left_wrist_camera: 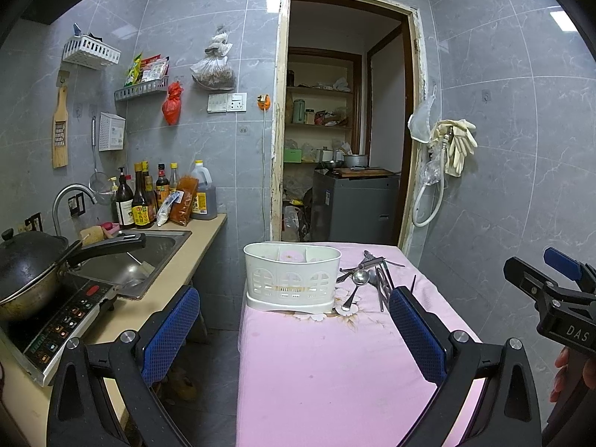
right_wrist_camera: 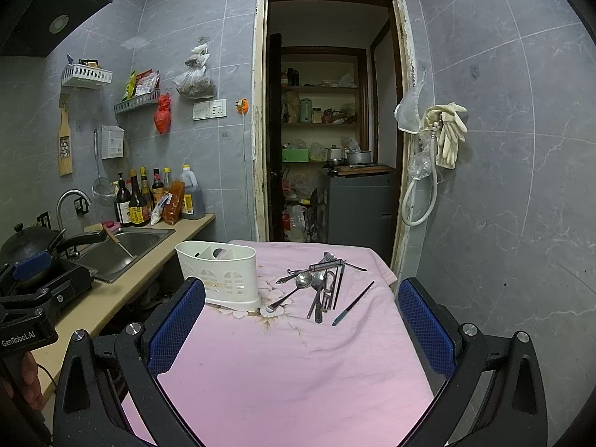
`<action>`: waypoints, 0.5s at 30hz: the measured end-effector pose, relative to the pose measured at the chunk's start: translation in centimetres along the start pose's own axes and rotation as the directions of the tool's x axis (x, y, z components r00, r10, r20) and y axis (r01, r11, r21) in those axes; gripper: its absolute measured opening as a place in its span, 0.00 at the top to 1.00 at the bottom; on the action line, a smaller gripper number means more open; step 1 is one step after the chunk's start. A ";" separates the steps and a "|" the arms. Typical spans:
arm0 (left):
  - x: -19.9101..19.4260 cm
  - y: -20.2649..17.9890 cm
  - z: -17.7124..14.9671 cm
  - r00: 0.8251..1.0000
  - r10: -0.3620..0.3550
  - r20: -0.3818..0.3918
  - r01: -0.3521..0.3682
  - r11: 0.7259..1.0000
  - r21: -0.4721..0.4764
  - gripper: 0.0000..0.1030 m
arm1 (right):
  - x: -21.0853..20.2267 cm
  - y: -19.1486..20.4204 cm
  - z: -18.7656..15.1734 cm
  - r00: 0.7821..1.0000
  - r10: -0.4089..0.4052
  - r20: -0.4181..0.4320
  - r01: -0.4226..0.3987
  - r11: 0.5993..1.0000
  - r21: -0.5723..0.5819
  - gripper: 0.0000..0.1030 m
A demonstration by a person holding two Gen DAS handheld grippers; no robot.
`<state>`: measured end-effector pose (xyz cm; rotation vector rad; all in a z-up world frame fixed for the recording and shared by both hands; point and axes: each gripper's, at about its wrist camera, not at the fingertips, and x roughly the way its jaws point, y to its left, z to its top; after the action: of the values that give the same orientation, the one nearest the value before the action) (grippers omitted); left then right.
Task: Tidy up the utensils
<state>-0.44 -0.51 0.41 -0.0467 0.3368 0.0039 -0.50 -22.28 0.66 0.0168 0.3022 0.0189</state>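
Note:
A white plastic utensil holder (left_wrist_camera: 292, 277) (right_wrist_camera: 219, 273) with compartments stands at the far left of the pink-covered table (left_wrist_camera: 316, 365) (right_wrist_camera: 290, 368). To its right lies a pile of metal utensils (left_wrist_camera: 367, 277) (right_wrist_camera: 320, 283): spoons, chopsticks and other pieces. One dark chopstick (right_wrist_camera: 353, 303) lies apart on the right. My left gripper (left_wrist_camera: 294, 324) is open and empty, well short of the holder. My right gripper (right_wrist_camera: 301, 320) is open and empty, short of the pile. Each gripper shows at the other view's edge.
A counter on the left carries a steel sink (left_wrist_camera: 130, 260) (right_wrist_camera: 123, 249), a black wok (left_wrist_camera: 29, 260) on an induction hob, and sauce bottles (left_wrist_camera: 149, 197). An open doorway (right_wrist_camera: 327, 130) lies beyond the table. Gloves and a hose hang on the right wall (right_wrist_camera: 443, 138).

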 end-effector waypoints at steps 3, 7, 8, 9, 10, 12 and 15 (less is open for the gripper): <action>0.0 0.0 0.0 1.000 0.000 0.000 0.000 1.000 0.000 0.00 | 0.0 0.0 0.0 1.000 -0.001 -0.001 0.001 1.000 0.001 0.01; 0.0 0.0 -0.1 1.000 -0.001 0.000 0.001 1.000 0.001 0.00 | 0.1 0.1 -0.1 1.000 -0.002 -0.001 0.002 1.000 0.001 0.01; 0.0 0.0 -0.1 1.000 -0.001 0.000 0.001 1.000 0.002 0.00 | 0.1 0.1 0.0 1.000 -0.001 -0.001 0.001 1.000 0.001 0.01; 0.1 0.0 -0.1 1.000 0.000 0.001 0.000 1.000 0.001 0.00 | 0.1 0.1 -0.1 1.000 -0.001 0.000 0.001 1.000 0.002 0.01; 0.0 0.0 -0.1 1.000 0.001 0.001 -0.001 1.000 0.001 0.00 | 0.1 0.1 -0.1 1.000 -0.001 0.001 0.001 1.000 0.000 0.01; 0.0 0.0 -0.1 1.000 0.001 0.001 -0.001 1.000 0.001 0.00 | 0.1 0.0 -0.1 1.000 -0.001 -0.001 0.001 1.000 0.000 0.01; 0.0 0.0 -0.1 1.000 0.000 -0.001 0.000 1.000 0.001 0.00 | 0.2 0.1 -0.1 1.000 0.000 -0.003 0.000 1.000 0.000 0.01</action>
<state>-0.44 -0.54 0.35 -0.0458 0.3376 0.0034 -0.35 -22.18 0.53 0.0171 0.3053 0.0185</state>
